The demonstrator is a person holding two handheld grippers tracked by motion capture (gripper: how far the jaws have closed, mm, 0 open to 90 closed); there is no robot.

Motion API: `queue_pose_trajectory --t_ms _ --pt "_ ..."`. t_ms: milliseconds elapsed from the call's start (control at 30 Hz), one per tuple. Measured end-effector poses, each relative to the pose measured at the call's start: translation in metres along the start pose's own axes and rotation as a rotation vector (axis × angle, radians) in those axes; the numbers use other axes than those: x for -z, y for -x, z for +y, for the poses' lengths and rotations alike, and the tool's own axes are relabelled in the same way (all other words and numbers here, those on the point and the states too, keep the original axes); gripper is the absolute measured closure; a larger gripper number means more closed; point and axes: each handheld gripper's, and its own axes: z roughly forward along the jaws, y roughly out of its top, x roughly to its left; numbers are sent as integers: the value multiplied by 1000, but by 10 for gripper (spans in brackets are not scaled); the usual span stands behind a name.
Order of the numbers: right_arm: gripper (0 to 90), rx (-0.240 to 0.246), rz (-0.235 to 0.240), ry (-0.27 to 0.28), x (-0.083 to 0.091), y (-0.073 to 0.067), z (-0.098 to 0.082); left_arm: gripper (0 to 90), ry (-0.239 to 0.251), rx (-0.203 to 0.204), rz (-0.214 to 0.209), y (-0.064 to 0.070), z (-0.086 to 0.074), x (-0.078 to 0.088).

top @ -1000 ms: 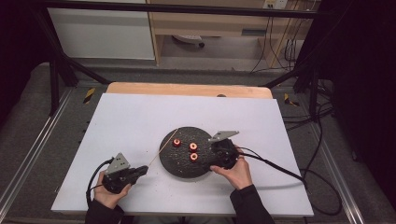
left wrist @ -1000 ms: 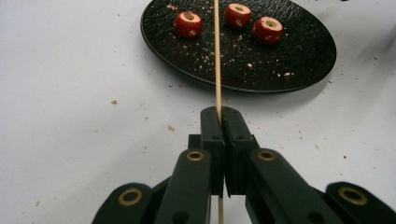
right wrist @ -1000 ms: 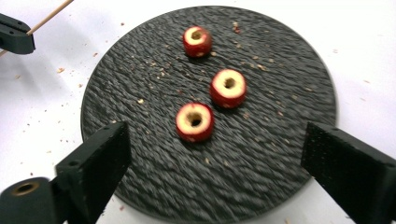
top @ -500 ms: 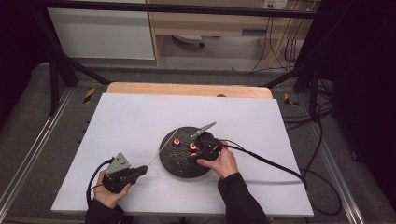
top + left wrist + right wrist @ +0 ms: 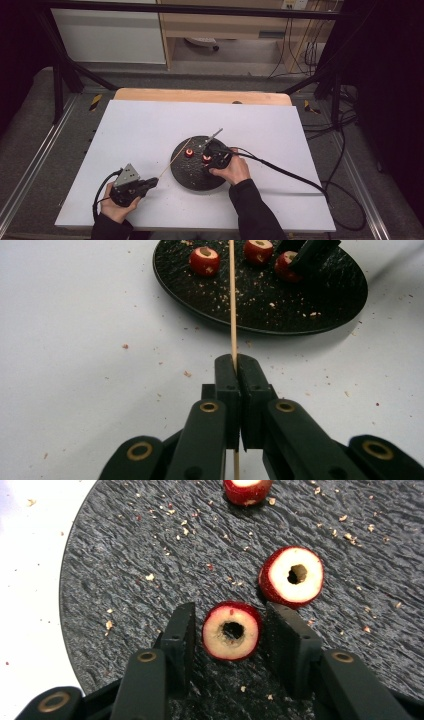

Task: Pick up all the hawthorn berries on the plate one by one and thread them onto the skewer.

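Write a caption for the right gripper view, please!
Right gripper straddles a cored red fruit on the black plate.

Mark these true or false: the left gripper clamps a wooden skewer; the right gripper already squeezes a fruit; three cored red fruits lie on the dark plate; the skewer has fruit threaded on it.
1. The left gripper clamps a wooden skewer. True.
2. The right gripper already squeezes a fruit. False: its fingers have just been closing around the nearest fruit, with gaps showing on both sides.
3. Three cored red fruits lie on the dark plate. True.
4. The skewer has fruit threaded on it. False: it is bare.
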Motion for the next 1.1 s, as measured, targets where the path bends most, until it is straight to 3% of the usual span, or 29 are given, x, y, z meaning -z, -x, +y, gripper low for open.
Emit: queue_pose_trajectory --t_ms 433,833,1100 --pt "610 -28 28 -30 0 4 3 880 0 -3 1 0 0 0" --pt "612 -123 44 126 27 1 -3 880 13 -6 1 4 0 0" --pt "614 -182 62 256 37 3 -20 880 21 -4 0 6 0 -1"
